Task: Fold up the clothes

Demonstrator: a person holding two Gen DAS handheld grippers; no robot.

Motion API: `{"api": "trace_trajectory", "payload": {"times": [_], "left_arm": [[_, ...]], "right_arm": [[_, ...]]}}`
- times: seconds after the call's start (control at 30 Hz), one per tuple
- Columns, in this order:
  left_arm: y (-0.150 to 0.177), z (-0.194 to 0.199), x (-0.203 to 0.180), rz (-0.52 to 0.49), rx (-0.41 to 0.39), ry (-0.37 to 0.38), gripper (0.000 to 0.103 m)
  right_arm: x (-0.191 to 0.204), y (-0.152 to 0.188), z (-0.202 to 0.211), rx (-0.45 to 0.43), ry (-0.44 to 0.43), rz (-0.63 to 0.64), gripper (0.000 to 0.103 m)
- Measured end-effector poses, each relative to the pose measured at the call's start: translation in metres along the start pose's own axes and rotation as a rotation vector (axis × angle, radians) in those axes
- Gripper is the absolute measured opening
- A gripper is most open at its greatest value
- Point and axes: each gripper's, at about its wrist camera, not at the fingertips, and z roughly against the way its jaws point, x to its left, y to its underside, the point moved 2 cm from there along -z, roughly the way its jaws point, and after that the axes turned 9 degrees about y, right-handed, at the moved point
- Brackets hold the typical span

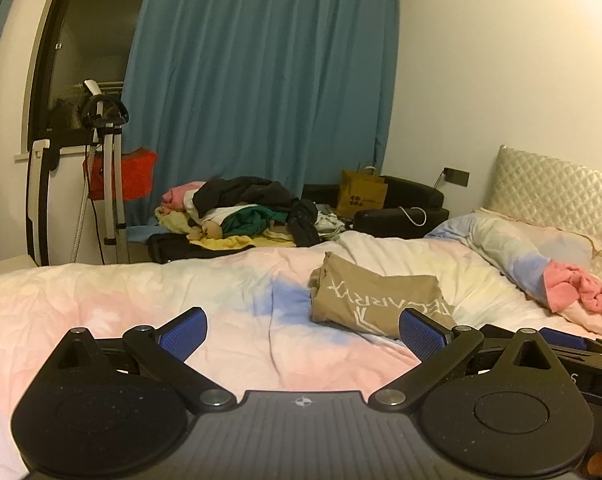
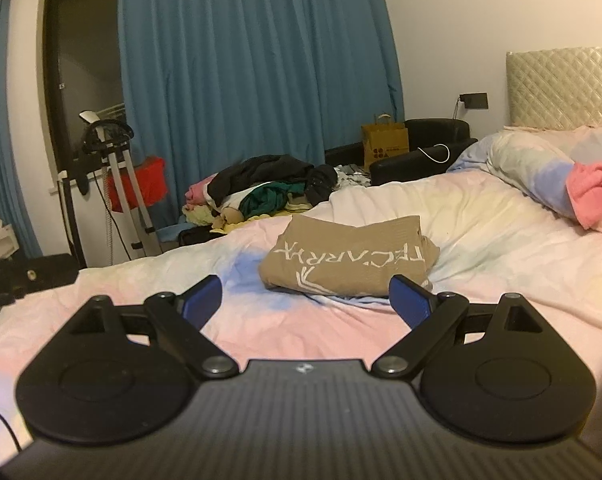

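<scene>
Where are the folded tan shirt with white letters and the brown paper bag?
Folded tan shirt with white letters (image 2: 349, 258), right wrist view, on its printed top face.
Brown paper bag (image 1: 361, 196), left wrist view, on its front panel.

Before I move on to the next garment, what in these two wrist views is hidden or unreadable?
- Tan folded shirt: near right corner hidden by a blue fingertip of the right gripper; the lettering reads upside down and is partly folded under.
- Left view: the shirt's near edge sits behind the left gripper.
- Clothes pile: tangled, individual garments uncountable.
- Pink cloth: cut by the frame edge.
</scene>
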Motion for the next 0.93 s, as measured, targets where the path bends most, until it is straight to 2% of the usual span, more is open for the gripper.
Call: {"api": "trace_trajectory", "payload": {"times": [0.2,0.4,0.93], "left_arm": [[0.01,-0.002,-0.006,-0.028,0.029,-0.01,0.103],[0.012,-0.004,-0.01,-0.041,0.029,-0.013,0.103],[0.014,-0.006,-0.006,-0.023,0.05,-0.031,0.103]], "right_arm": [[0.006,0.004,0.005,-0.025,0.029,0.04,0.092],[0.012,0.006,0.003,-0.008,0.029,0.076,0.092],[0.011,0.006,0.003,0.016,0.026,0.063,0.092]]}}
